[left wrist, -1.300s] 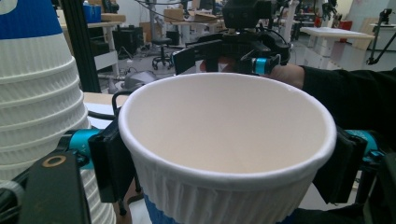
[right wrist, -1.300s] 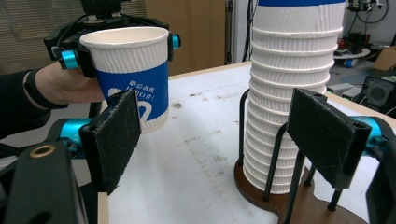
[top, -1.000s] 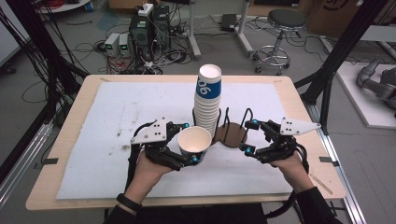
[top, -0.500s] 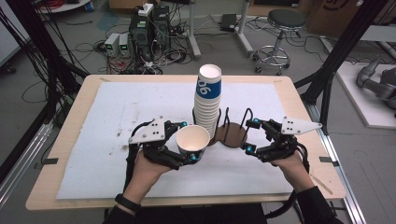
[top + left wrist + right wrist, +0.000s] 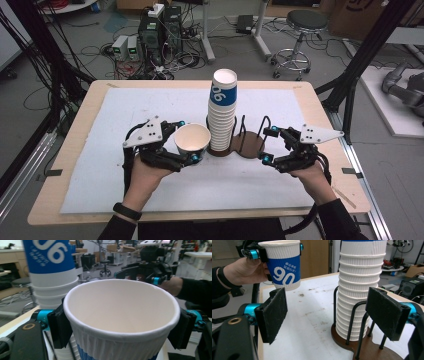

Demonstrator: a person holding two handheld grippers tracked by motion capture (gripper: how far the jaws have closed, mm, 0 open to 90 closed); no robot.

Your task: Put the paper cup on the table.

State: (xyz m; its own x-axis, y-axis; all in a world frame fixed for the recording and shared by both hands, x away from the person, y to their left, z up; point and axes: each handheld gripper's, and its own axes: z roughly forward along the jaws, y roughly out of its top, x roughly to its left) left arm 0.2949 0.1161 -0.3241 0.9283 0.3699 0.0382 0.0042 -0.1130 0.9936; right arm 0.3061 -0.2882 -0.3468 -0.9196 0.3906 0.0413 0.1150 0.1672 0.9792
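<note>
Leftward and slightly up, my left gripper (image 5: 185,141) has carried one paper cup (image 5: 192,142) clamped in its jaws off the cup stack (image 5: 223,112), while my right gripper (image 5: 268,145) waits wide open by the holder (image 5: 248,145), many cups left.

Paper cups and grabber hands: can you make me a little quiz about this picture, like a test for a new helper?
1. True or false: the left gripper holds a single paper cup clear of the table.
2. What stands in the brown wire holder? A) a tall stack of cups B) a bottle C) plates
3. Fill in: the jaws of the right gripper are ____, with nothing between them.

Key:
1. True. The right gripper view shows the cup in the air, pinched near its rim.
2. A. The stack sits in the holder's left side.
3. Open.
</note>
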